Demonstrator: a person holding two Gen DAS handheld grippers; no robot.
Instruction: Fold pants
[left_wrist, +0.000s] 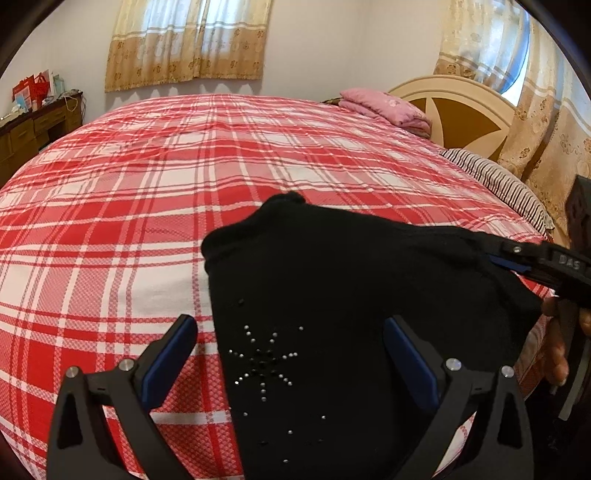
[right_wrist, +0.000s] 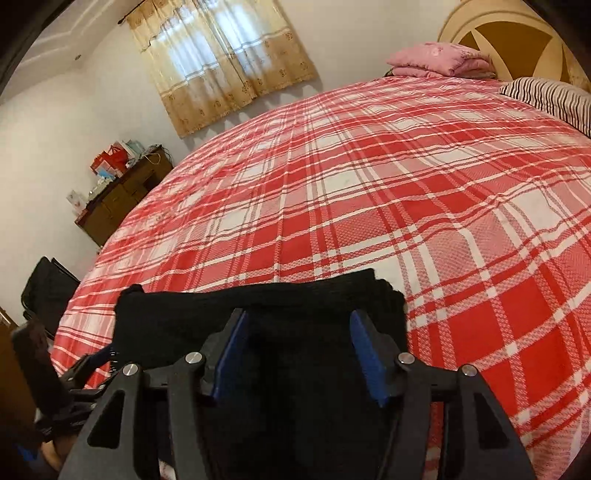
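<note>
On the red-and-white plaid bedspread (left_wrist: 110, 221), near its front edge, lies the folded black knit pants (left_wrist: 332, 295) with rhinestone stars. Left gripper (left_wrist: 291, 354) fingers spread apart over it; right gripper (right_wrist: 295, 350) likewise released.

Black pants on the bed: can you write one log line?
black studded pants | on red plaid bedsheet | both jaws open | fold unfinished

Black gripper (left_wrist: 290, 363) frames, blue pads (left_wrist: 168, 363), silver screws.
</note>
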